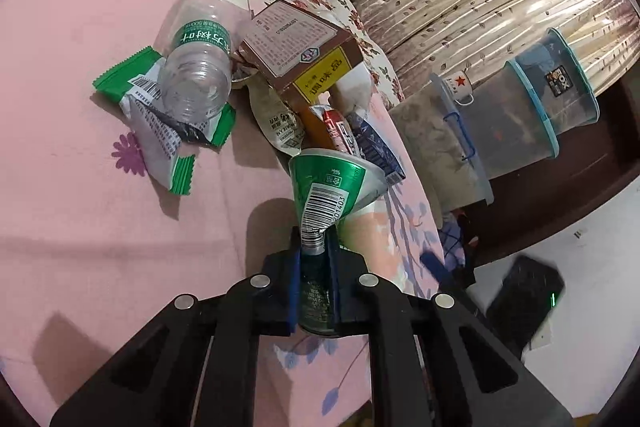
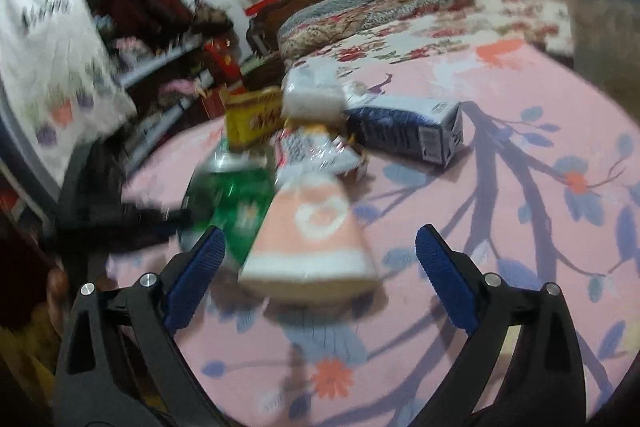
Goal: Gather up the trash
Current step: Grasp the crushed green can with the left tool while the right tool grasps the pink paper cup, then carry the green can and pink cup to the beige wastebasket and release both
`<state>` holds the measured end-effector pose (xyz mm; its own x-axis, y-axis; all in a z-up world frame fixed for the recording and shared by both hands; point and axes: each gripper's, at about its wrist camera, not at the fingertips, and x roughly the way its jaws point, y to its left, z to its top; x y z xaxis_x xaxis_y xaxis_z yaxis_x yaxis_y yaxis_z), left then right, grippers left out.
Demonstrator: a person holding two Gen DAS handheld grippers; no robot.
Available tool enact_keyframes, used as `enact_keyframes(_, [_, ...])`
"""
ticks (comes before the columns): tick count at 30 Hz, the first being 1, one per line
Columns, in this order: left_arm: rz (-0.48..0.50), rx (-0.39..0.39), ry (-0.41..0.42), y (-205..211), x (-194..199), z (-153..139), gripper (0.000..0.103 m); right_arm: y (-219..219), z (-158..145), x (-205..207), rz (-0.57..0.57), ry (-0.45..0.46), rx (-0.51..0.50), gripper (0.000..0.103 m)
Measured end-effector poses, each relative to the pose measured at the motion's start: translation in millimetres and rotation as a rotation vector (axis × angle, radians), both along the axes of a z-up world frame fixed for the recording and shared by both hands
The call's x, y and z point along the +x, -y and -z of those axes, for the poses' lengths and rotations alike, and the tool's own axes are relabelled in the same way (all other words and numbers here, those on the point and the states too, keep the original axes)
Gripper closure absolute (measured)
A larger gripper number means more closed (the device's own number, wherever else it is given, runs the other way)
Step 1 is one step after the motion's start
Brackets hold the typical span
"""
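Green and crushed flat in the middle, the can (image 1: pixel 326 195) was clamped between the pads of the left gripper (image 1: pixel 316 247), which had closed on its pinched waist; its flared end pointed away over the pink bedsheet (image 1: pixel 80 147), near the bed's right-hand edge as the left wrist view showed it. To do this step well, the grip probably needed to stay firm at that narrow crease, since the thin metal looked likely to twist or slip, and the can should be lifted clear before swinging it so it would not drag the wrappers beside it. Just beyond it lay the rest of the rubbish in a loose heap: a brown and yellow box (image 1: pixel 304 51), an empty clear bottle (image 1: pixel 198 67) resting on a green wrapper (image 1: pixel 160 115), and a blue carton (image 1: pixel 378 147). The right gripper (image 2: pixel 320 267) stood wide apart with nothing pressed between its blue pads; a pink and white pack (image 2: pixel 312 239) lay on the sheet between and just ahead of them, though that view was blurred. Off the bed's right edge stood stacked clear tubs with blue rims (image 1: pixel 552 95); they seemed to hold dark things that could not be made out. No bin or bag for the rubbish showed in either view.
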<state>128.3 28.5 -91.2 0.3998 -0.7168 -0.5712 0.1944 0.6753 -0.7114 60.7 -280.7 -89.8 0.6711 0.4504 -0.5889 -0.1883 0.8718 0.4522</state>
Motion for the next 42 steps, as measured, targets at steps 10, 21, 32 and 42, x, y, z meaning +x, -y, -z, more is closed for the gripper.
enact_keyframes(10, [-0.008, -0.017, 0.023, -21.5, -23.3, -10.7, 0.093, -15.5, 40.0, 50.7, -0.16, -0.2, 0.086, 0.057])
enact_keyframes(21, [0.018, 0.026, 0.081, -3.8, -28.9, -39.9, 0.093, 19.1, 26.9, 19.7, -0.103, -0.13, 0.199, 0.074])
enact_keyframes(32, [0.126, 0.03, 0.046, 37.9, -31.4, -22.6, 0.093, 71.8, 30.0, 1.5, 0.057, -0.171, 0.213, 0.074])
enact_keyframes(42, [0.12, 0.0, 0.054, 26.5, -33.1, -21.0, 0.093, 71.0, 31.0, 4.4, 0.093, -0.172, 0.165, 0.074])
